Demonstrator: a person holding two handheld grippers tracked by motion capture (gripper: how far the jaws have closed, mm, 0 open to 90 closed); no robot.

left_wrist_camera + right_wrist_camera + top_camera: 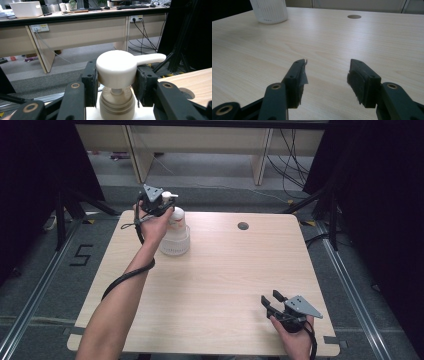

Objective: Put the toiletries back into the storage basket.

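Observation:
A white pump bottle (177, 216) stands upright inside a ribbed white cup (175, 244) at the far left of the wooden table (225, 275). My left gripper (159, 202) is held over it from the left. In the left gripper view its jaws press both sides of the round white pump head (116, 67), above the bottle's ribbed collar (116, 103); the spout points right. My right gripper (270, 301) rests open near the table's front right edge. The right gripper (327, 72) has nothing between its pads, and the cup (270, 11) shows far off at upper left.
A round cable hole (243, 226) sits in the table's far middle, also seen as the hole (354, 16). Beyond the table stand wooden desks (75, 32) with cables on the floor. Black stands flank both sides of the table.

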